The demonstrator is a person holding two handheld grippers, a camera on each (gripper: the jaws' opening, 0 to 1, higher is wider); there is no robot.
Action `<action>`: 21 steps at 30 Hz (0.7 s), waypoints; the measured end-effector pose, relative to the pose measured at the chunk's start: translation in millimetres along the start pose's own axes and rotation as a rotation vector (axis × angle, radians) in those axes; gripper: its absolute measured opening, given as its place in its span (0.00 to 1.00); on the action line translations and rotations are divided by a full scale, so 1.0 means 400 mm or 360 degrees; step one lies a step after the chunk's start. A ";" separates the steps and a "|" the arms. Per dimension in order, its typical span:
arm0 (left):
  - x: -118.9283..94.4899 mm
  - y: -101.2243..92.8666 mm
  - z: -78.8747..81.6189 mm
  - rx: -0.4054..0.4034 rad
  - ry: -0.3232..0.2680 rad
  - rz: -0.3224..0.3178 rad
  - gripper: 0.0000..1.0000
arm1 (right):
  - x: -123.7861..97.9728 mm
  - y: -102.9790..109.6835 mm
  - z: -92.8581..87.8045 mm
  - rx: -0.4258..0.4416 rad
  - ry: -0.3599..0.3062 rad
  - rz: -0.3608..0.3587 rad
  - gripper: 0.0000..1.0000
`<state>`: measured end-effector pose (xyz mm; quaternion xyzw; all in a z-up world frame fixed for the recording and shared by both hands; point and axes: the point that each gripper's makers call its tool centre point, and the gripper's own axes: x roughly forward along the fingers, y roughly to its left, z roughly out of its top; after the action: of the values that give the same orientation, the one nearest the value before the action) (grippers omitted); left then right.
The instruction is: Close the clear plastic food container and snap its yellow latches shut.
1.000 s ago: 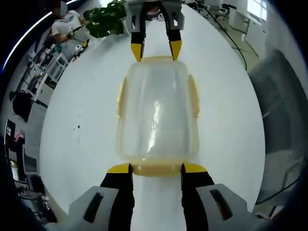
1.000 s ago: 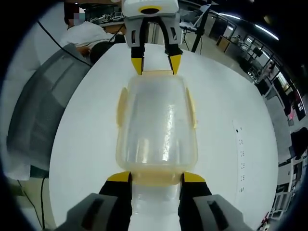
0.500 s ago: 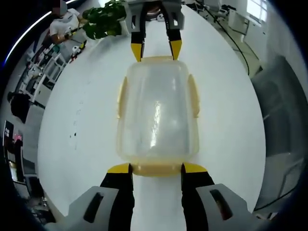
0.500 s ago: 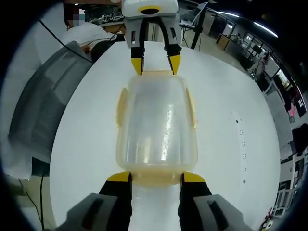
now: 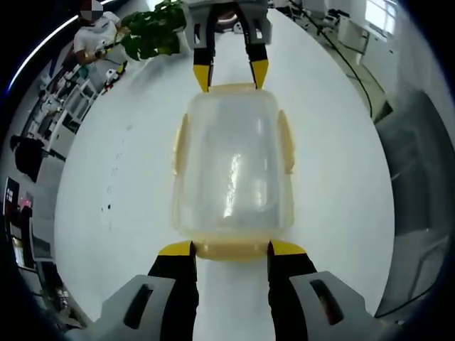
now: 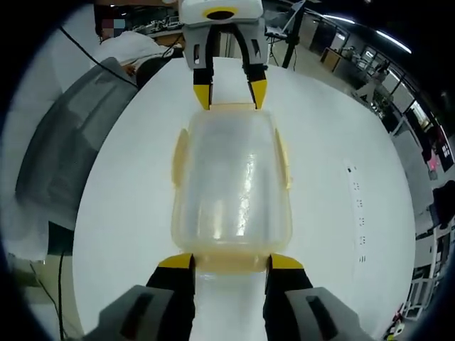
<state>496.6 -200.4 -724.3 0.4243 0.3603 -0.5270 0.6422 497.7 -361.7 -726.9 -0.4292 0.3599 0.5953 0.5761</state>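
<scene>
The clear plastic container (image 5: 231, 163) lies on the white round table (image 5: 341, 213) with its lid on. Yellow side latches (image 5: 286, 142) lie flat along its long sides. My left gripper (image 5: 231, 249) stands open at the near short end, its yellow tips on either side of the end latch (image 5: 231, 251). At the far end, my right gripper (image 5: 231, 74) straddles the opposite latch the same way. In the right gripper view the container (image 6: 231, 170) lies between my right gripper (image 6: 231, 261), open at the bottom, and my left gripper (image 6: 231, 92) at the top.
A green plant (image 5: 153, 32) and a seated person (image 5: 96, 39) are beyond the table's far left edge. A grey chair (image 6: 64, 149) stands close to the table's edge. Bare white tabletop (image 6: 334, 199) lies on both sides of the container.
The container and both grippers hold the same places against each other. Only the background has drifted a little, so the views have turned slightly.
</scene>
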 end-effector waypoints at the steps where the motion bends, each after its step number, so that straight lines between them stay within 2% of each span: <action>1: 0.002 0.000 0.002 -0.0003 -0.0001 -0.0004 0.35 | 0.000 0.000 -0.003 -0.0001 0.0001 0.0000 0.35; 13: 0.026 0.001 0.030 0.0002 -0.0016 -0.0035 0.35 | -0.002 0.001 -0.039 0.0026 0.0010 0.0009 0.35; 21: 0.038 0.004 0.035 0.0004 -0.0012 -0.0058 0.35 | -0.001 0.001 -0.048 0.0044 0.0004 0.0019 0.35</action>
<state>501.3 -218.8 -732.6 0.4166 0.3648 -0.5406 0.6334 499.3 -379.7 -733.8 -0.4197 0.3715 0.5932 0.5779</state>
